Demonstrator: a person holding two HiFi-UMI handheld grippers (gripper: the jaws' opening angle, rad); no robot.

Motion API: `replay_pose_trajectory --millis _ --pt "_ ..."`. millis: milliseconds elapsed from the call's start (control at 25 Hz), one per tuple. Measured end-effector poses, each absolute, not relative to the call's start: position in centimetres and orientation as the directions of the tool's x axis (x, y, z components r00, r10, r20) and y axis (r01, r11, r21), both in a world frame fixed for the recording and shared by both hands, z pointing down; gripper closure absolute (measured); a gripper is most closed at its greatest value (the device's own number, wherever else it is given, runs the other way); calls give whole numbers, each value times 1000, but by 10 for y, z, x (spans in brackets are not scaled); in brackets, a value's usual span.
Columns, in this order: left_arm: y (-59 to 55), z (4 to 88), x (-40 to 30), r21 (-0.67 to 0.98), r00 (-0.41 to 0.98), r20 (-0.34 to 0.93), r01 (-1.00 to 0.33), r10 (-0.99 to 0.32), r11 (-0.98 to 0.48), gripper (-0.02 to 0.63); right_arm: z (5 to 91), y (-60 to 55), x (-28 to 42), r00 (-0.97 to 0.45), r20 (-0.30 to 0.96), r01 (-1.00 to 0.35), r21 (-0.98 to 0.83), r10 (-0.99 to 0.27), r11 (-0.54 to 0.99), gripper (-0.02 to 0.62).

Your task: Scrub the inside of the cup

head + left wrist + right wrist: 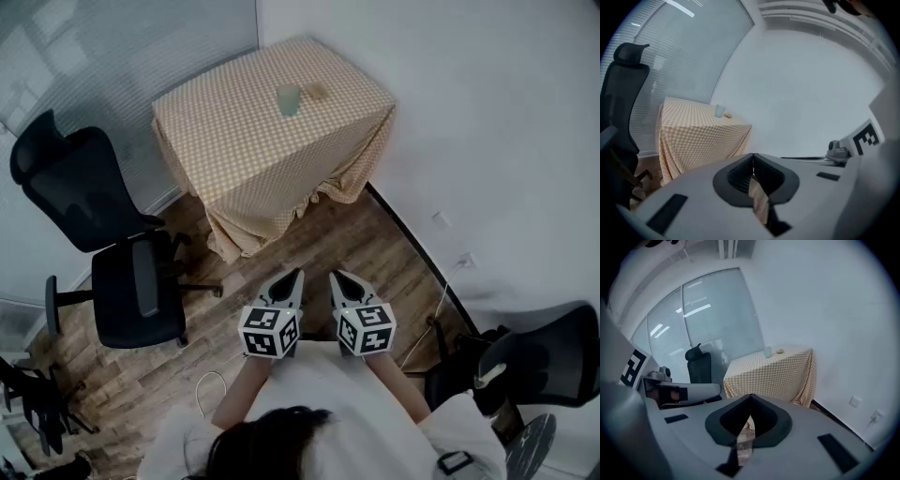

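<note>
My left gripper (pixel 292 275) and right gripper (pixel 339 278), both with jaws closed on nothing, well apart from the table (pixel 234 141); the cup (pixel 288 99) stands upright on the table.

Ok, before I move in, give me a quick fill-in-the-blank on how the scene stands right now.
1. The tablecloth under the cup has a ____ pattern.
2. The left gripper and the right gripper both have their jaws ____, with nothing held.
3. A small object lies ____ the cup, not inside it.
Missing words: checkered; shut; beside.
</note>
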State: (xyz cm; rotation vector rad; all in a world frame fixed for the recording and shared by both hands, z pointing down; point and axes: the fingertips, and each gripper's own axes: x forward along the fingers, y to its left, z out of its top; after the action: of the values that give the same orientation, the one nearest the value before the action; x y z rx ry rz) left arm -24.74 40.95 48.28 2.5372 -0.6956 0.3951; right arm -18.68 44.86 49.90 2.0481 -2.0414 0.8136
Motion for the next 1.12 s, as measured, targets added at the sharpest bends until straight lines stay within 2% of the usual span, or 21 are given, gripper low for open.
replay_pose_trajectory --millis 240,440,640,1120 --pt "401 482 -243 380 834 372 -537 -407 -753 595 500 442 -184 -42 466 -967 -242 -884 -82 563" --pt "389 481 -235 397 840 369 -529 -397 -750 595 505 433 -176 -70 470 -936 -336 -880 -104 561" --pt "371 491 -211 396 834 381 -538 -399 -744 595 518 413 -146 -66 487 -927 -352 -871 -127 560" --pt "275 477 -142 364 809 402 -570 -428 -736 595 508 303 -69 -155 494 -942 -334 -855 -21 560"
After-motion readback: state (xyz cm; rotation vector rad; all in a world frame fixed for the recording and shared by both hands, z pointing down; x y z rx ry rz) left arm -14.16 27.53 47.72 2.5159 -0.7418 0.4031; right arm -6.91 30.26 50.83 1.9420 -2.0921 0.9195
